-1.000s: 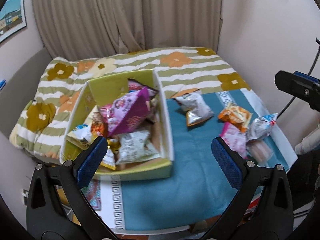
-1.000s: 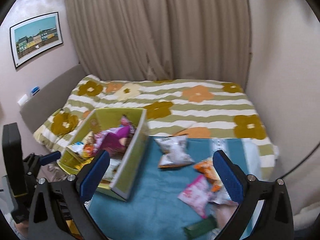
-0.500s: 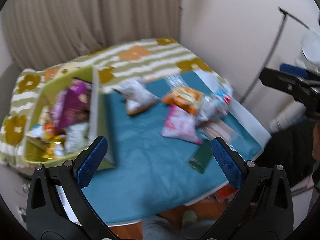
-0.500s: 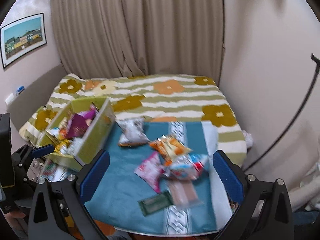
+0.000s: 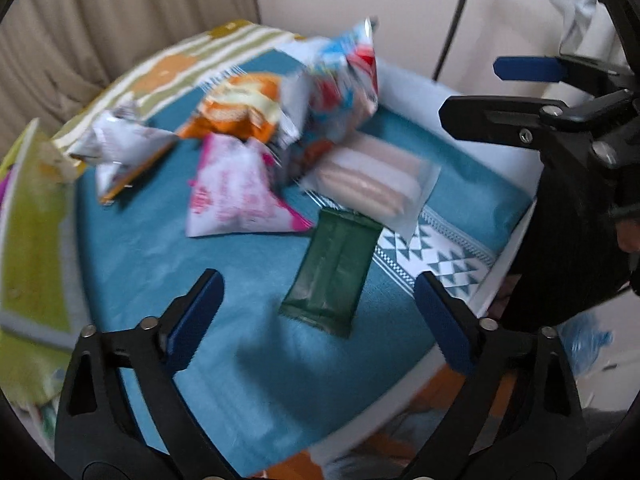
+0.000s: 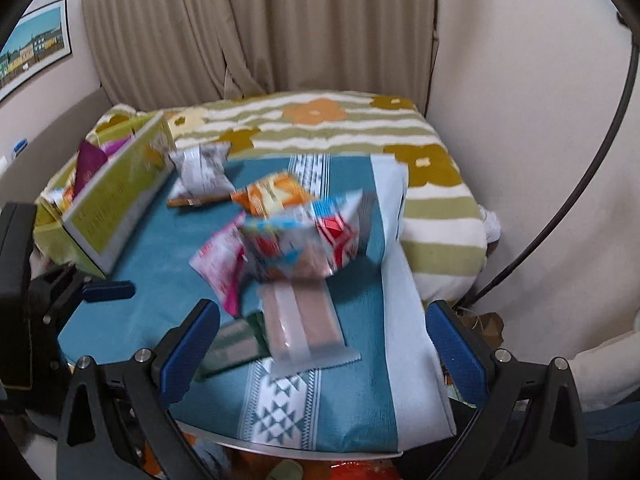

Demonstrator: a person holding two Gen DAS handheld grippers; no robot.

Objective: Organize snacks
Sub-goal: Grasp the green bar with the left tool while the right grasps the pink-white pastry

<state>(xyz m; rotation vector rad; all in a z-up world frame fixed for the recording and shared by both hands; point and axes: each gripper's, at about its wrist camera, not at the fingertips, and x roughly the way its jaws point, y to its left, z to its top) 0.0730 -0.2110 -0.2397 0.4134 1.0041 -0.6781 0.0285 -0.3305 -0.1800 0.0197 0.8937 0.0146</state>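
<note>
The dark green wrapper [image 5: 334, 270] lies near the desk's front edge, long axis running away, straight ahead of the left claw [image 5: 316, 306], whose empty jaws are closing; the right claw [image 6: 320, 346] gapes empty nearby.

Both grippers tipped down, nothing grabbed

The left gripper [image 5: 316, 308] points steeply down with its jaws closing, and there's nothing pinched between the blue pads. The right gripper [image 6: 322, 344] is angled down too, jaws spread wide and empty. Each one shows up at the edge of the other's view.
</note>
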